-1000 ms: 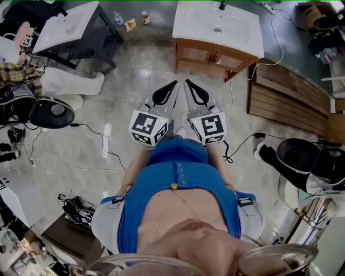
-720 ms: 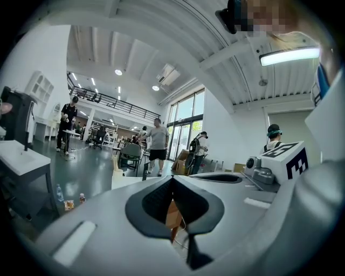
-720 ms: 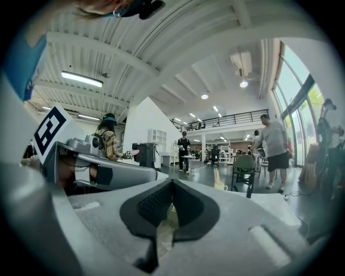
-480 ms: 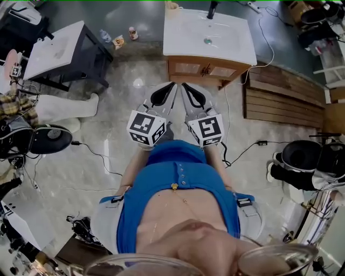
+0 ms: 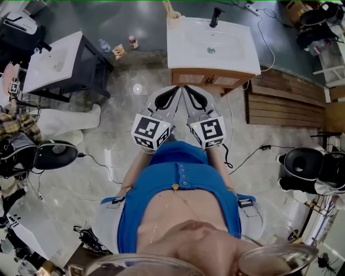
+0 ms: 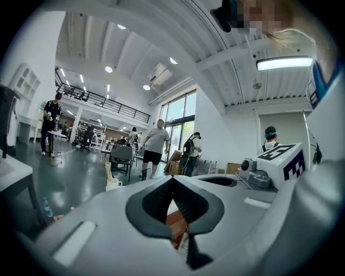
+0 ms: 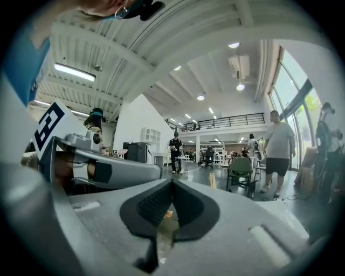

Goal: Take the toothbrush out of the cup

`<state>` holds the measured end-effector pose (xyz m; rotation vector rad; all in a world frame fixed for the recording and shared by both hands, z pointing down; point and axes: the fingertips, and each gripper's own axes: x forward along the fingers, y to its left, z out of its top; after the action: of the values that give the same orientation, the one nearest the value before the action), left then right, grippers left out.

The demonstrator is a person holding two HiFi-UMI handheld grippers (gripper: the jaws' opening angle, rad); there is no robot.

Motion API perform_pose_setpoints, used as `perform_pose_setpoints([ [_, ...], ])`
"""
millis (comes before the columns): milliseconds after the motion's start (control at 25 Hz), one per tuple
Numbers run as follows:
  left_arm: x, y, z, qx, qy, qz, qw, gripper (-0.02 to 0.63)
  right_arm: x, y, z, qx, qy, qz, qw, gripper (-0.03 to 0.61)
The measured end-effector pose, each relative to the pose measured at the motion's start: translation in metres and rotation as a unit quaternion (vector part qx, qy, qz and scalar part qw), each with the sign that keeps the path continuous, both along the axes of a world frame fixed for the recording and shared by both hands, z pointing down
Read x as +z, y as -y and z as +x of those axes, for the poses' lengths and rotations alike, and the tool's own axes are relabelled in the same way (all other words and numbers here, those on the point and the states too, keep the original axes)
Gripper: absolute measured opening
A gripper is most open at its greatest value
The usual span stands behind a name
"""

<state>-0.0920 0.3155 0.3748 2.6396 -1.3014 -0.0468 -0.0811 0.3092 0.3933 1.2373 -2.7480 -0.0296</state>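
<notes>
Cup [image 5: 173, 15] with toothbrush [image 5: 167, 6] nearer, well beyond hand-held grippers [image 5: 174, 89] [image 5: 186, 89]

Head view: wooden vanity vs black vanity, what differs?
The wooden vanity has a brown cabinet, the black vanity a dark one. The wooden vanity stands straight ahead, the black vanity off left. A cup stands on the wooden vanity's back left corner; none shows on the black vanity. Both have white sink tops.

No words or numbers are legible; only black square marker patterns show on the white cubes [image 5: 151, 131] of the left gripper [image 5: 176, 90] and right gripper [image 5: 188, 90].
</notes>
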Motion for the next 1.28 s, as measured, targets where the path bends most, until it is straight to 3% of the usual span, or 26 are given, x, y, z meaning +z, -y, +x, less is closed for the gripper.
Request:
perform_pose_setpoints([
  [360, 0.002, 0.024, -0.029, 0.012, 0.003, 0.004, 0.9999, 0.002, 0.012, 0.023, -0.024, 0.02, -0.007, -0.015, 1.0, 0.002],
  [840, 0.009, 0.048, -0.046, 0.004, 0.001, -0.005, 1.0, 0.0, 0.023, 0.049, -0.042, 0.003, -0.014, -0.034, 0.999, 0.003],
  [1280, 0.015, 0.113, -0.017, -0.003, 0.012, -0.016, 0.9998, 0.002, 0.019, 0.112, -0.015, -0.005, -0.004, -0.034, 0.999, 0.003],
])
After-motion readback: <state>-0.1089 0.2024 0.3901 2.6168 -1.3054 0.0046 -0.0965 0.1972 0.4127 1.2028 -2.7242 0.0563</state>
